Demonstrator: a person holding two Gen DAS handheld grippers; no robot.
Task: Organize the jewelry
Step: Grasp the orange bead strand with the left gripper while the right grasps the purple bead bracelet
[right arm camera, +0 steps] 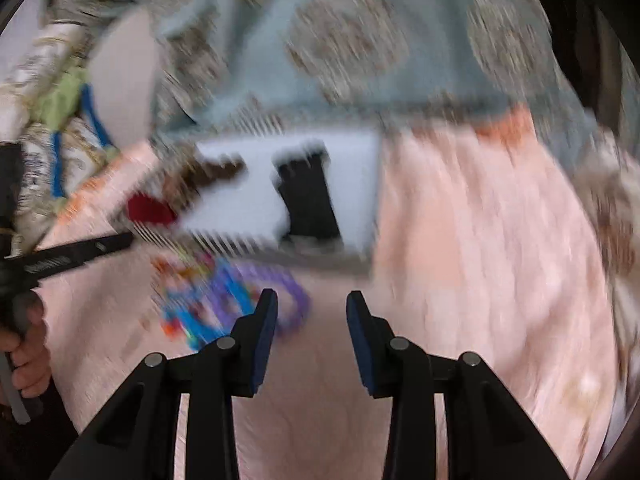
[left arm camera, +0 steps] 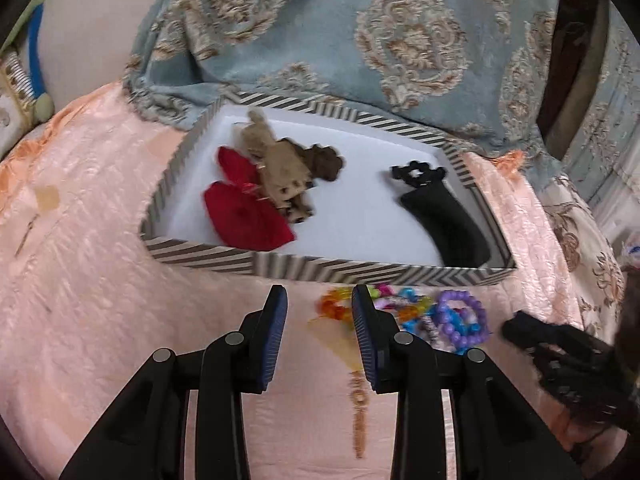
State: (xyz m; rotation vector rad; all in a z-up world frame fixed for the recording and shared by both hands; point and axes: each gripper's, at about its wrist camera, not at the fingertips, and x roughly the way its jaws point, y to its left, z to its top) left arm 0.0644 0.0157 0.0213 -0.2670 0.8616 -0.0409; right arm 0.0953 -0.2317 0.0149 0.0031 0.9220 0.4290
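Observation:
A striped-walled box [left arm camera: 320,270] lies on the pink cloth. Inside it are red feather earrings [left arm camera: 248,216], tan and brown pieces [left arm camera: 280,168] and a black feather piece [left arm camera: 448,216]. In front of the box lies a heap of bead bracelets, among them a purple one [left arm camera: 464,320] and an orange one [left arm camera: 336,304], with a yellow tassel earring [left arm camera: 344,344] beside them. My left gripper [left arm camera: 320,294] hovers open over the cloth, holding nothing. In the blurred right wrist view, my right gripper [right arm camera: 312,298] is open and empty, just right of the bracelets [right arm camera: 224,300] and below the box [right arm camera: 248,246].
A blue patterned cushion [left arm camera: 360,40] stands right behind the box. Pink bedspread [left arm camera: 100,280] stretches to the left and front. The right gripper's black body [left arm camera: 568,364] shows at the right edge. A hand [right arm camera: 28,360] holds the left gripper's handle at the left edge.

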